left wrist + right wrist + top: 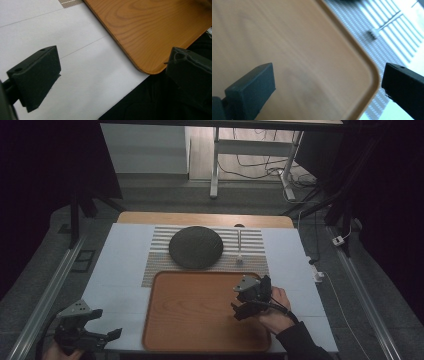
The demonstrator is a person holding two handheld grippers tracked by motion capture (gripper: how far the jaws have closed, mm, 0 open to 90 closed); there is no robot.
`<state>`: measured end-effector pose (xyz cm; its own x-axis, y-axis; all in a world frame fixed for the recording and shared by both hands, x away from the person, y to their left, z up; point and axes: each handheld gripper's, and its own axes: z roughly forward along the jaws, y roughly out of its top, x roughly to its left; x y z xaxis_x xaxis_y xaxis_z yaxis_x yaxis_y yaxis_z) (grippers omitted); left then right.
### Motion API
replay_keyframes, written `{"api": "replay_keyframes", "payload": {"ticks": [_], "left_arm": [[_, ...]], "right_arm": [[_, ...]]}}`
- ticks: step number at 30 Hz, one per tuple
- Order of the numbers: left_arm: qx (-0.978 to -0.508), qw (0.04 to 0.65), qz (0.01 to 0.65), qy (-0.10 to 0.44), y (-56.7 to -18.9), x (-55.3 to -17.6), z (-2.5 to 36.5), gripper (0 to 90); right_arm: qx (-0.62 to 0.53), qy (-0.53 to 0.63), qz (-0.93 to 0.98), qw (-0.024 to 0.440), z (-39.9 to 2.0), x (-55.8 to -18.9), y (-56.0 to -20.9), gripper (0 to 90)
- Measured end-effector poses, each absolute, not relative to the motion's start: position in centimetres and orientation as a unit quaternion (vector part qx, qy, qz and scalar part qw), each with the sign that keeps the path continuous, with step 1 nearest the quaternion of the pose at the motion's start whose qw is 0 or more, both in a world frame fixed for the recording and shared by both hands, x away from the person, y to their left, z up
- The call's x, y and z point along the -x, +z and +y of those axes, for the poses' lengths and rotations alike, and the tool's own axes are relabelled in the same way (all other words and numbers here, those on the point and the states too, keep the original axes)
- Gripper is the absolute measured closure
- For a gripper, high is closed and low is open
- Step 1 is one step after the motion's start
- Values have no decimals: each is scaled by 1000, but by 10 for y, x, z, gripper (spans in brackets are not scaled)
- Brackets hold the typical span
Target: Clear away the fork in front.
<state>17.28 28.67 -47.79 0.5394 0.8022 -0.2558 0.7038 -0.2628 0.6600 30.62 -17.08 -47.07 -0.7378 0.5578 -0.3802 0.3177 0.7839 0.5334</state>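
The right gripper (248, 299) hovers over the right part of the tray (200, 340), jaws spread wide and holding nothing. The right gripper view confirms the gap: bare tray wood shows between the two black jaws, and the tray's far right corner (372, 75) lies just ahead. This posture suggests a gripper staged above the tray, ready either to reach beyond it or to receive an item over it (a judgement, not an observed action).

The left gripper (85, 332) is held off the tray's near left corner, above the white surface (120, 265), also wide open and empty. In the left gripper view the tray's rounded corner (147, 71) sits between the jaws but farther off, so nothing is being gripped. Its position well apart from the tray reads as a parked, standby pose.

The tray lies flat at the near middle of the surface and carries no load. Directly beyond its far edge lies a striped mat (250, 240). On the mat, just beyond the tray's far edge, rests a dark round disc (195, 247). To the right of the disc, a slim pale utensil (239, 251) lies lengthwise on the mat; its type cannot be determined.

Because both items lie close to the tray's far edge, they appear laid out for transfer onto it; the utensil is the one nearer the right gripper.
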Motion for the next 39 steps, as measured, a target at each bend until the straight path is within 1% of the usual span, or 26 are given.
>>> {"api": "replay_keyframes", "payload": {"ticks": [8, 12, 13, 16, 19, 25, 28, 30, 34, 35, 36, 39], "left_arm": [[-792, 378, 476, 63, -478, -173, 287, 0], [-792, 377, 476, 63, -478, -173, 287, 0], [-792, 377, 476, 62, -478, -173, 287, 0], [-792, 377, 476, 62, -478, -173, 287, 0], [-793, 376, 476, 61, -478, -174, 287, 0], [-793, 376, 476, 60, -478, -174, 286, 0], [-793, 376, 476, 59, -478, -174, 287, 0], [-793, 376, 476, 58, -479, -174, 287, 0], [-792, 376, 477, 59, -479, -174, 287, 0], [-793, 376, 477, 58, -479, -174, 287, 0], [-793, 375, 477, 58, -479, -174, 287, 0], [-793, 375, 477, 57, -479, -174, 287, 0]], "right_arm": [[-235, 192, 903, 305, -166, -335, -473, 0], [-234, 180, 903, 313, -166, -345, -474, 0], [-235, 168, 901, 323, -166, -353, -475, 0], [-237, 165, 901, 325, -167, -360, -475, 0], [-240, 153, 894, 346, -168, -375, -476, 0], [-240, 136, 891, 361, -165, -390, -476, 0], [-240, 120, 889, 370, -160, -403, -479, 43], [-236, 115, 889, 376, -159, -406, -480, 53], [-220, 98, 891, 386, -151, -420, -489, 120], [-220, 98, 891, 386, -151, -420, -489, 120], [-203, 85, 894, 389, -147, -425, -492, 173], [-179, 68, 899, 395, -141, -430, -500, 271]]}}
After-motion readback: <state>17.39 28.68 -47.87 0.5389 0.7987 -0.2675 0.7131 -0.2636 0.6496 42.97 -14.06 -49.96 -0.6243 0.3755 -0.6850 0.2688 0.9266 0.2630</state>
